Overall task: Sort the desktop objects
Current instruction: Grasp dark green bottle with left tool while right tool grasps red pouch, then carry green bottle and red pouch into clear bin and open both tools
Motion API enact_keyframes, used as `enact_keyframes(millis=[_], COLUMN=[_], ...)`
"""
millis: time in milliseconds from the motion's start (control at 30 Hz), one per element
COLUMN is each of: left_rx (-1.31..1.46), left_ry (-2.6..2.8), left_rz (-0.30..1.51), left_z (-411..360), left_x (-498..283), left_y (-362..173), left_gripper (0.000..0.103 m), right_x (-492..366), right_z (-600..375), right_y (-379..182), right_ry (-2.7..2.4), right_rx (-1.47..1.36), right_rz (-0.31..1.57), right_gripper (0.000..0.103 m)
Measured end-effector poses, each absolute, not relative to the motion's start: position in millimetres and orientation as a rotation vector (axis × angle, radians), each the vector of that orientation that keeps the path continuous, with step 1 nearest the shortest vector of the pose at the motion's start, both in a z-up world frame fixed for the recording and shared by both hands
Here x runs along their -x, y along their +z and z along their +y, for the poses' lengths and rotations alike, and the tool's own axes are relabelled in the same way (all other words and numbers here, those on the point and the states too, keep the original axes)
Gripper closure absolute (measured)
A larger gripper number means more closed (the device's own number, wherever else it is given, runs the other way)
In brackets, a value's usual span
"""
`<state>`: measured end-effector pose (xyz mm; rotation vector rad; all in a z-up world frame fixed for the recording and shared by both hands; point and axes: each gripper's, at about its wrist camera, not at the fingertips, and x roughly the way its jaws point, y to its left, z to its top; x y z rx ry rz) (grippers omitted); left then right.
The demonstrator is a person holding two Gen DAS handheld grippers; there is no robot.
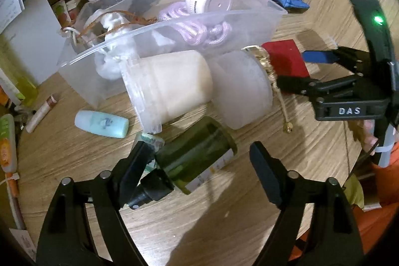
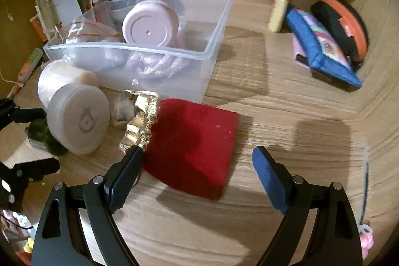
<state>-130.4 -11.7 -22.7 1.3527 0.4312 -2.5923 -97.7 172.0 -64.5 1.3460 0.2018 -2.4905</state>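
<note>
On the cluttered wooden desk [image 2: 286,101], both grippers' jaws are spread wide, gripping nothing, near a clear bin [image 2: 214,41].

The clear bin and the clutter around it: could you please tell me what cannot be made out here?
- Clear bin, left wrist view: its frosted wall blurs the lower contents under the lilac cord.
- Green bottle, left wrist view: the left tool's finger covers part of its cap; label too small to read.
- Green bottle, right wrist view: mostly hidden behind the white jar.
</note>
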Motion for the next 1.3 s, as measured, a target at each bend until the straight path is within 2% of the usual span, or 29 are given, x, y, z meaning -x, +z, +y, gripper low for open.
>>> enact_keyframes(millis=[67,133,267,333,400,467,533,600,667,1300], left_rx=[-1.344,-1.337,-1.326,-1.322,-1.311,-1.284,-1.258,-1.218,-1.184,-0.839], left_ry=[-2.599,-2.608,-2.623,-2.615,-2.617,-2.618,-2.627,-2.640,-2.639,-2.584], left_rz=[0.406,0.381,0.376,0.371,0.379,0.404,0.437,0.477,0.493,0.614], left_z=[-11,-8,-9,-9,-10,-14,-17,-20,-22,-90], left_x=[128,125,120,118,116,113,110,106,101,82], left_y=[-23,-23,-23,-23,-22,-18,-13,-7,-1,66], left_gripper=[0.034,0.039,0.039,0.039,0.039,0.039,0.039,0.039,0.039,0.039], right_x=[103,106,109,106,103,98,93,88,84,71], right_z=[171,173,175,172,169,166,161,158,157,162], right_y=[-67,-69,-70,-69,-66,-63,-61,-58,-54,37], right_ry=[-2.445,-2.428,-2.435,-2.432,-2.391,-2.358,-2.376,-2.384,-2.386,-2.566], right_rx=[-1.372,-1.381,-1.371,-1.338,-1.307,-1.286,-1.257,-1.230,-1.209,-0.845], right_rz=[0.154,0.126,0.119,0.137,0.143,0.150,0.202,0.234,0.247,0.252], right_gripper=[0.015,0.011,0.011,0.025,0.053,0.068,0.073,0.084,0.090,0.091])
